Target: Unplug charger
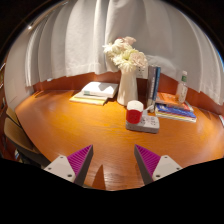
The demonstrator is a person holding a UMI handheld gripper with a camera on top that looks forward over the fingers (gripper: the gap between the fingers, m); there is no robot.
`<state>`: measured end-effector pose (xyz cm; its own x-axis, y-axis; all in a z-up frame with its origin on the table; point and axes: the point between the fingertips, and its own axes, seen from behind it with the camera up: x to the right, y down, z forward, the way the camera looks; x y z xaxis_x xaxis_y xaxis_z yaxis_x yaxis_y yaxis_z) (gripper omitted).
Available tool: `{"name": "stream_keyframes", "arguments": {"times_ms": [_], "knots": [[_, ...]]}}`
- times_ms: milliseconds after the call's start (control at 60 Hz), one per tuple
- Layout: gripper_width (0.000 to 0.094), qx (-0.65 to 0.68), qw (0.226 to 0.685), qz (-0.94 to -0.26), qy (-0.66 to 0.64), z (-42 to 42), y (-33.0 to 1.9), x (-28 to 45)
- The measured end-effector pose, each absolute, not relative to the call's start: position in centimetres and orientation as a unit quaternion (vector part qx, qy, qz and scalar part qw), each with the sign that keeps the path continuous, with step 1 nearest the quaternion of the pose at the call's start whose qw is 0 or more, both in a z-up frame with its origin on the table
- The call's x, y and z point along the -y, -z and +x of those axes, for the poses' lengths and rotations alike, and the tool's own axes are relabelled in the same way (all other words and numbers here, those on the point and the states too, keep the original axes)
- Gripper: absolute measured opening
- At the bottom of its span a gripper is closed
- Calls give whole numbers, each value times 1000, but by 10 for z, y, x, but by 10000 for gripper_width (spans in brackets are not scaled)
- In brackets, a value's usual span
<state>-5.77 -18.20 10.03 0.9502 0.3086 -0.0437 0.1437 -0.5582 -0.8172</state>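
A white power strip lies on the wooden table, well beyond my fingers and a little to the right. A red and white plug-like block, apparently the charger, stands on its left end. My gripper is open above the near part of the table, with nothing between the fingers. Its magenta pads stand far apart. The charger's cable is not visible.
A white vase of pale flowers stands just behind the strip. A stack of books lies to its left. More books, a bottle and a blue upright item are to its right. A chair is at the near left. Curtains hang behind.
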Motion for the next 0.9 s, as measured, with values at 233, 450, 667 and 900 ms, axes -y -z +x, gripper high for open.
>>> {"name": "stream_keyframes", "arguments": {"times_ms": [233,450,667,900], "knots": [[830,107,467,-876,-53,-24,-81,74],[764,82,519,-850,-30,-8,-53,-66],[445,44,535,-843,-21,-13,-46,-82],[371,-46,547,-835,-41,21,-129,-94]]}}
